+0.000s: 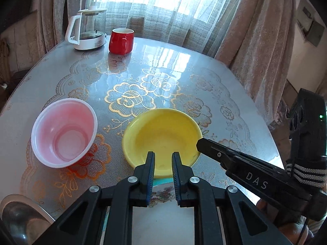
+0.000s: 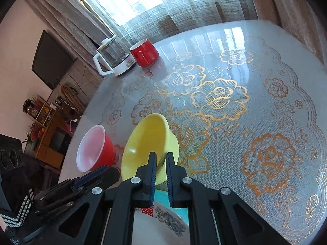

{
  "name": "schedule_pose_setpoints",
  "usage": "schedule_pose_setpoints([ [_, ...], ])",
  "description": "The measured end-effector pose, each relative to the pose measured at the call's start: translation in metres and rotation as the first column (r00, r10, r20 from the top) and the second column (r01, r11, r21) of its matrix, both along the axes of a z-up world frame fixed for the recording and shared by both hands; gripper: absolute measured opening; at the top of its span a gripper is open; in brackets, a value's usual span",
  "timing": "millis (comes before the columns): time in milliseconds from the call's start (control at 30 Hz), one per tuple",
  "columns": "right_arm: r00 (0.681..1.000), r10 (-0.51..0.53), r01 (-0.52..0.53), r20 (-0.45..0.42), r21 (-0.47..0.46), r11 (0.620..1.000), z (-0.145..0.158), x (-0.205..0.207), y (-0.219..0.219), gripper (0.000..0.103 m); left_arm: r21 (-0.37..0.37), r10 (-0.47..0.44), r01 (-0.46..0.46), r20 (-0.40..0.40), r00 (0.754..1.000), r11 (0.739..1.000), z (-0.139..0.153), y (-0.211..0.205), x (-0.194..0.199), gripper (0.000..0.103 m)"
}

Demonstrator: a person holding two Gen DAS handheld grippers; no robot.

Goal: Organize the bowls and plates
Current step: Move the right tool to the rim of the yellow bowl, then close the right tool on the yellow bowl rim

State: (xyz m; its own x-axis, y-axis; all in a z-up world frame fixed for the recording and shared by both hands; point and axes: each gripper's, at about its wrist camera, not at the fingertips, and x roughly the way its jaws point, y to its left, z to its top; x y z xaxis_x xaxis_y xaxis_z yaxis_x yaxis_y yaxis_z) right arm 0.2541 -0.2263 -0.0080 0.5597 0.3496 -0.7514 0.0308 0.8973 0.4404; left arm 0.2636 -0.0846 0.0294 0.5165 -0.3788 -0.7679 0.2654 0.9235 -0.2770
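Note:
A yellow bowl (image 1: 161,136) sits at the table's near middle; in the right wrist view it (image 2: 146,143) is gripped at its near rim by my right gripper (image 2: 161,164), which is shut on it. My right gripper also shows in the left wrist view (image 1: 199,143) at the bowl's right rim. My left gripper (image 1: 162,159) is open and empty, its fingers just over the bowl's near edge. A red bowl with a white inside (image 1: 64,132) stands to the left, also seen in the right wrist view (image 2: 95,148). A flowered plate with a teal rim (image 2: 169,218) lies below the grippers.
A glass kettle on a white base (image 1: 87,29) and a red mug (image 1: 121,40) stand at the table's far side by the curtains. A metal bowl (image 1: 18,216) sits at the near left edge. The table's cloth (image 2: 255,112) is glossy with gold flowers.

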Motion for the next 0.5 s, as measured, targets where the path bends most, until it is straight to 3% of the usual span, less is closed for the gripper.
schedule_pose_setpoints([
  [133, 0.999, -0.036, 0.036, -0.039, -0.009, 0.999, -0.009, 0.002, -0.007, 0.009, 0.003, 0.044, -0.044, -0.027, 0.999, 0.999, 0.001, 0.01, 0.003, 0.018],
  [267, 0.996, -0.063, 0.064, -0.067, 0.009, 0.998, -0.018, 0.002, -0.018, 0.009, -0.01, 0.093, -0.094, -0.073, 0.993, 0.995, -0.008, 0.024, 0.009, 0.038],
  [400, 0.995, -0.063, 0.067, -0.075, 0.041, 0.997, -0.02, 0.001, -0.022, 0.011, -0.017, 0.1, -0.102, -0.094, 0.991, 0.995, -0.015, 0.025, 0.014, 0.04],
  [500, 0.996, -0.051, 0.056, -0.07, 0.069, 0.996, -0.02, 0.004, -0.023, 0.019, -0.003, 0.107, -0.108, -0.114, 0.988, 0.994, -0.023, 0.024, 0.021, 0.041],
])
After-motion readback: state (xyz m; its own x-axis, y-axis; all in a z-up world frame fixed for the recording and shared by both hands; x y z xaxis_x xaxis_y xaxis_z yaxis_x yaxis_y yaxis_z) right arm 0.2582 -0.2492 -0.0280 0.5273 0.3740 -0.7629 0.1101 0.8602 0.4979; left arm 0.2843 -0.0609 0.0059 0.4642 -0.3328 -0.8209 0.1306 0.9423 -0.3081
